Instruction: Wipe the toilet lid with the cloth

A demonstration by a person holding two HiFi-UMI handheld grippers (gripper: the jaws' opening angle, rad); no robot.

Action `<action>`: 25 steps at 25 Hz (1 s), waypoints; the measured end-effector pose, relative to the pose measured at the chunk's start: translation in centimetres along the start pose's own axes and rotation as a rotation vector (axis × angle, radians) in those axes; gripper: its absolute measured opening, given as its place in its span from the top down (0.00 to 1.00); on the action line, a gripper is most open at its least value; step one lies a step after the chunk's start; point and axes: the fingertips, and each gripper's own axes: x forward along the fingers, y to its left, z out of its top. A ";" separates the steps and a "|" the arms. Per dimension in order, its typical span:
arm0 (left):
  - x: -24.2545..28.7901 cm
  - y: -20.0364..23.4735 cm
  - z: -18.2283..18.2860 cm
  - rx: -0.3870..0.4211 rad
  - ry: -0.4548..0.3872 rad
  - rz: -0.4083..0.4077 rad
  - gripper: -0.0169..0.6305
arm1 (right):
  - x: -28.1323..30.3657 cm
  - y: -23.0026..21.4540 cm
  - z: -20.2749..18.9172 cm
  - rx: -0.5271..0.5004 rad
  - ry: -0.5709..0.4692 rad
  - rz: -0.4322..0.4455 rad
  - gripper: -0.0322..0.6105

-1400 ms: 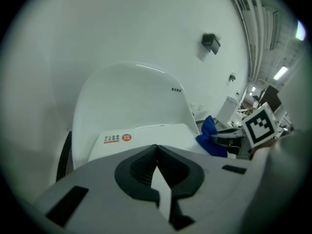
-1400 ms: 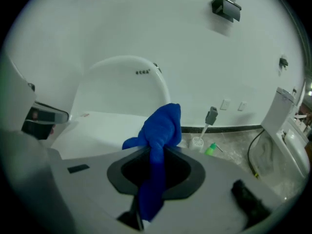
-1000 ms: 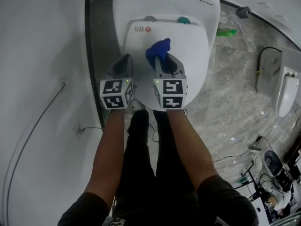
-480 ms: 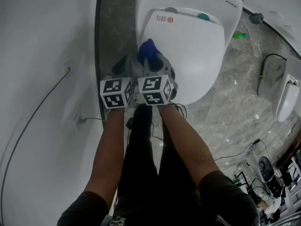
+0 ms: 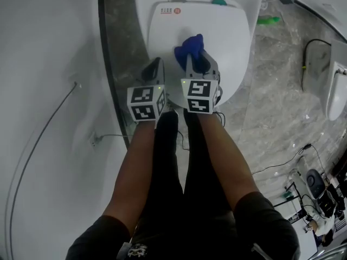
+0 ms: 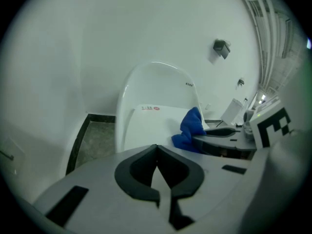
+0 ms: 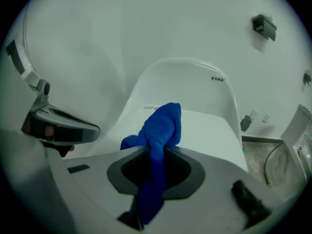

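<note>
The white toilet lid (image 5: 222,31) lies shut below me, with a red-marked label near its hinge. My right gripper (image 5: 196,58) is shut on a bunched blue cloth (image 5: 190,47), which sticks out past its jaws over the lid's near half; the same cloth (image 7: 161,128) fills the jaws in the right gripper view. Whether the cloth touches the lid I cannot tell. My left gripper (image 5: 155,65) is shut with nothing in it, at the lid's left edge, beside the right one. In the left gripper view the closed jaws (image 6: 156,147) point at the lid (image 6: 146,126).
A white wall runs along the left, with a dark strip of floor (image 5: 116,47) between it and the toilet. Grey marble floor (image 5: 271,91) at the right carries cables, a green item (image 5: 268,20) and a white fixture (image 5: 336,93). The person's legs stand at the toilet's front.
Both grippers swung left to the lid's left front half a second ago, then came back right. The right gripper with the cloth is over the lid's middle again, a little nearer the front.
</note>
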 end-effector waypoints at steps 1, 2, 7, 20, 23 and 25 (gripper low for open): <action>0.3 -1.0 0.1 0.008 0.003 -0.016 0.96 | -0.4 -1.3 -0.4 0.015 -0.002 -0.018 0.85; 0.6 -2.0 0.1 0.017 0.007 -0.031 0.96 | -0.8 -2.6 -0.9 0.031 -0.003 -0.036 0.85; 2.1 -6.9 0.1 0.075 0.030 -0.106 0.96 | -2.8 -8.5 -3.5 0.110 0.008 -0.109 0.85; 3.5 -15.6 -2.4 0.263 0.092 -0.255 0.96 | -5.7 -19.6 -11.3 0.256 0.104 -0.282 0.85; 2.6 -14.9 -2.6 0.235 0.080 -0.249 0.96 | -6.7 -18.6 -10.6 0.268 0.087 -0.266 0.85; 1.6 -13.0 -2.5 0.209 0.057 -0.241 0.96 | -7.0 -15.3 -8.6 0.283 0.048 -0.205 0.85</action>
